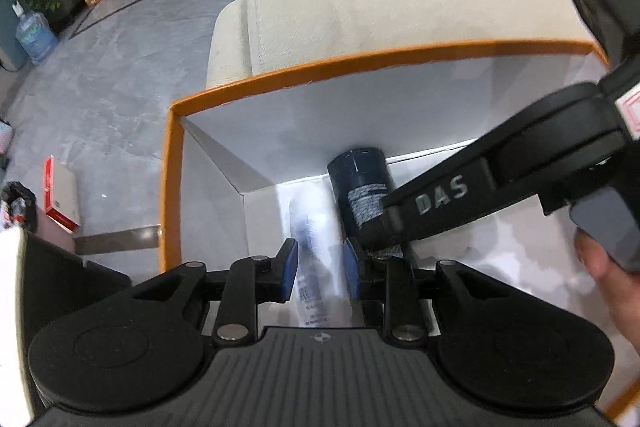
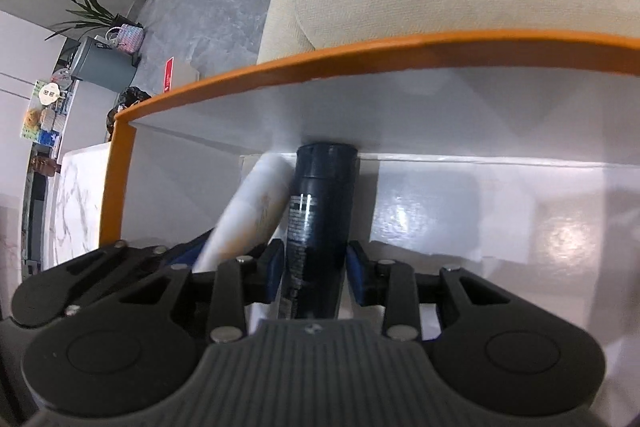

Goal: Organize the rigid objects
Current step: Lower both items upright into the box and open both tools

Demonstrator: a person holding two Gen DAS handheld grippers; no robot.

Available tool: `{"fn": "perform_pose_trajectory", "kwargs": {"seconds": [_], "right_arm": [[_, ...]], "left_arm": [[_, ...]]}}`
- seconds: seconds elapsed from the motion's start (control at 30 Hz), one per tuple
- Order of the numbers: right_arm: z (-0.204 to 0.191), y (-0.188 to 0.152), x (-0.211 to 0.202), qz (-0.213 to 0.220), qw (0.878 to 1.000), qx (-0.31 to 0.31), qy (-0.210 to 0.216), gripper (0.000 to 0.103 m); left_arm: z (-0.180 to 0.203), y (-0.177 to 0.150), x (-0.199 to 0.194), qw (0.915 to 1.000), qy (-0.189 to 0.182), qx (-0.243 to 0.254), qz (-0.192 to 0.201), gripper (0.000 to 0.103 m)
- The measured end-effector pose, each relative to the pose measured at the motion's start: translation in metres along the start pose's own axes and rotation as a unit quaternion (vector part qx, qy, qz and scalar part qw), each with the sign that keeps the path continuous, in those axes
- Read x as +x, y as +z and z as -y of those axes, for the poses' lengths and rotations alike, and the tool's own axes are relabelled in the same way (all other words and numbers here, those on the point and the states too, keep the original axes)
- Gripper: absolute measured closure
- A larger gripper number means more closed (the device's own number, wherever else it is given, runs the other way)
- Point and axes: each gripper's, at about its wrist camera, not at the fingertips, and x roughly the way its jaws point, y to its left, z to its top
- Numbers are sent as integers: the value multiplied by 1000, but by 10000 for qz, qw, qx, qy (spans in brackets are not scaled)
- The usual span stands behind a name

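Inside the orange-rimmed box (image 2: 280, 67), each hand-held gripper's blue pads loosely flank a bottle: left (image 1: 318, 267) white (image 1: 316, 247), right (image 2: 314, 267) dark (image 2: 320, 211).

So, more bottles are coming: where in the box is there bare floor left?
The box has bare floor right of the dark bottle, out to the far wall. It is crowded at the left corner, where the white bottle leans beside the dark one between both grippers.

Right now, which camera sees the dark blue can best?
The right wrist view: the dark blue can runs up the middle, whole side showing. In the left wrist view the right gripper covers its lower end, leaving only the top and label.
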Motion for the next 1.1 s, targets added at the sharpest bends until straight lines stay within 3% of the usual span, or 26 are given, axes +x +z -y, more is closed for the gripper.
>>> {"fn": "perform_pose_trajectory", "kwargs": {"seconds": [0.17,0.33,0.43,0.63,0.8,0.87,1.1], "right_arm": [[8,-8,1,12,10000,27,43,68],[10,-10,12,-147,9996,159,178,68],[8,-9,14,-130,9997,122,171,68],[8,-10,13,-107,9997,35,207,68],[8,-9,13,-127,9997,-85,210,70],[8,-9,13,-140,9995,-145,239,70],[-2,-10,15,-183,9985,-453,237,71]], "left_arm": [[-3,-10,-6,9996,-218,-145,-80,73],[5,-15,-7,9989,-298,242,-276,73],[5,-15,-1,9968,-141,553,-563,73],[14,-15,16,9930,55,724,-936,73],[2,-14,26,9924,-203,397,-1145,88],[-3,-9,28,9924,-138,369,-1168,94],[-9,11,35,9944,-16,265,-1026,96]]}}
